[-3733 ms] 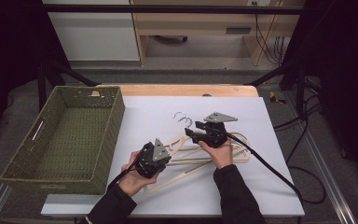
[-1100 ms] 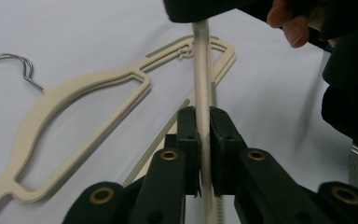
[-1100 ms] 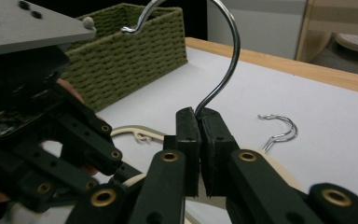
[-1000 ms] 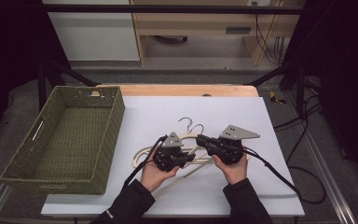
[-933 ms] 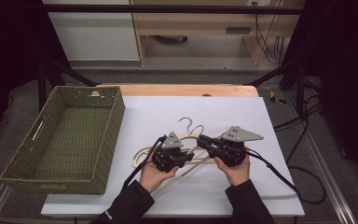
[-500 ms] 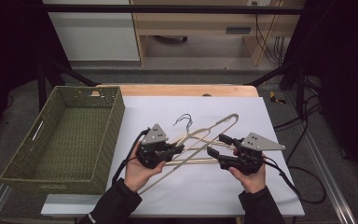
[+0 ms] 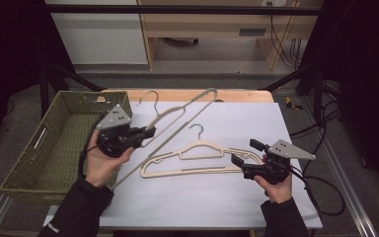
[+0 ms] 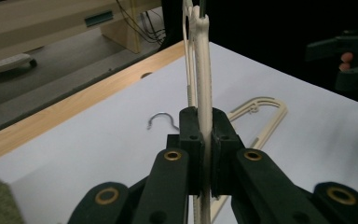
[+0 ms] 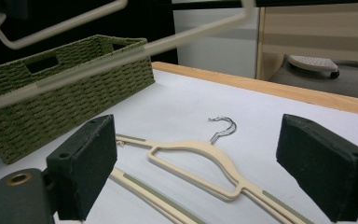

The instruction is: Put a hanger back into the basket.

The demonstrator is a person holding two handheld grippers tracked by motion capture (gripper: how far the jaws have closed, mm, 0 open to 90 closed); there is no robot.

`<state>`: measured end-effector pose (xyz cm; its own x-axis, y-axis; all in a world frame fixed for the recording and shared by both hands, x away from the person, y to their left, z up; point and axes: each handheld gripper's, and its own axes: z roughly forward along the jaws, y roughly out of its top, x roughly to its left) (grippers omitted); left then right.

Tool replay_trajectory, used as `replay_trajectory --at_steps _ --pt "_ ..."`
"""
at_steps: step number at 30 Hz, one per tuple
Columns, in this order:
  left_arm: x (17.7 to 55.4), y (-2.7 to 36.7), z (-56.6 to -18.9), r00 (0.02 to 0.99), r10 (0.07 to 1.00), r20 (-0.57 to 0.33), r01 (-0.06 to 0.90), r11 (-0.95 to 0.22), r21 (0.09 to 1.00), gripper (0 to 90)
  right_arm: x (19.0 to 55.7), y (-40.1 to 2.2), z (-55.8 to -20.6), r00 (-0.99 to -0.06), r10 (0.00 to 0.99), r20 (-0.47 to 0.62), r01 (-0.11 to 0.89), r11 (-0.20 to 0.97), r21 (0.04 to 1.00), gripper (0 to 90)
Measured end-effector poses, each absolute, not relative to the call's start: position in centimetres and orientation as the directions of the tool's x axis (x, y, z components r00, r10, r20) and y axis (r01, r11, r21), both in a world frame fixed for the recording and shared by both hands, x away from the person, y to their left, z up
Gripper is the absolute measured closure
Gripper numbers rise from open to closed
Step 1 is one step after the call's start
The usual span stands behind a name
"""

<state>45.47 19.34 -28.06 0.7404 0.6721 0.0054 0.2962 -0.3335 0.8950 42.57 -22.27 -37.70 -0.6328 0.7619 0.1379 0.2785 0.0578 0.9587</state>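
A cream plastic hanger [image 7: 177, 121] with a metal hook is lifted off the table, tilted toward the back. My left gripper [image 7: 148, 133] is shut on one of its arms, and in the left gripper view the pads [image 8: 191, 140] clamp the cream bar [image 8: 203, 70]. A second cream hanger [image 7: 197, 159] lies flat on the white table top [image 7: 202, 207]. My right gripper [image 7: 244, 153] is just right of it. Its jaws have just been opening and stand wide with nothing gripped. In the right gripper view the flat hanger [image 9: 214, 161] lies beyond the open pads [image 9: 86, 168].
A green woven basket [image 7: 34, 168] stands at the table's left side and looks to hold nothing; it is seen as well in the right gripper view [image 9: 51, 93]. A wooden strip [image 7: 246, 95] runs along the table's far edge. Cables trail off the right side.
The left gripper has risen and swung left toward the basket, carrying one hanger up off the other. The right gripper has opened and drawn back to the right.
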Motion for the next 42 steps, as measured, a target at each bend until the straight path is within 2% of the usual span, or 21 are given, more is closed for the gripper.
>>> replay_trajectory --at_steps 8,19,42 --pt "46.6 24.7 -26.1 0.679 0.734 0.035 0.306 -0.326 0.895 85.8 42.7 -22.2 -37.9 -0.624 0.771 0.13 0.286 0.07 0.956 10.5" --pt "47.6 29.9 -25.7 0.667 0.743 0.06 0.299 -0.341 0.891 85.7 42.8 -22.3 -37.9 -0.622 0.774 0.117 0.283 0.083 0.955 8.1" --pt "48.9 38.8 -28.5 0.588 0.805 0.079 0.377 -0.36 0.854 85.7 42.9 -22.3 -38.0 -0.623 0.774 0.113 0.285 0.09 0.954 7.8"
